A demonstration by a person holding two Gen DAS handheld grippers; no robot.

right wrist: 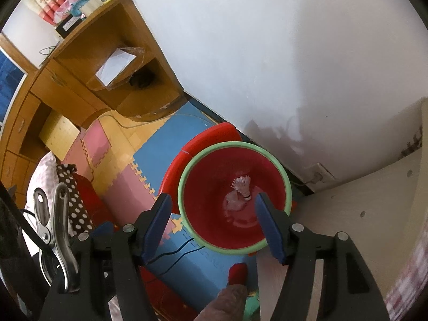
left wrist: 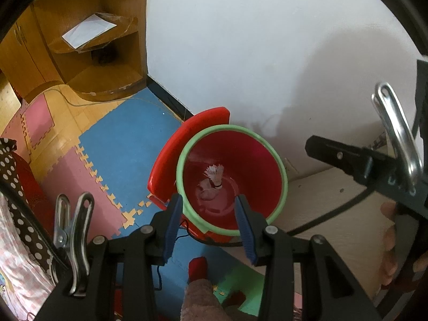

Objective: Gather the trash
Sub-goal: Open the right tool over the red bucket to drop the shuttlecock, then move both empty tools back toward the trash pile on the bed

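Red bin w/ green rim stands on the foam floor mats by the wall, tucked beside a red plastic stool, prob. so it stays put and is easy to reach from above. Both grippers point steeply down over its mouth, which fits a drop-in from overhead.

Trash: a shuttlecock lies at the bin bottom w/ a crumpled clear wrapper just beside it. So that piece looks binned already.

Right gripper: released, blue pads spread wide, nothing between them; bin seen through the gap, no contact.

Left gripper: part-open, narrower gap than the right, empty too; pads frame the near rim in view but don't touch it.

Red sock foot sits near the bin, so watch it.
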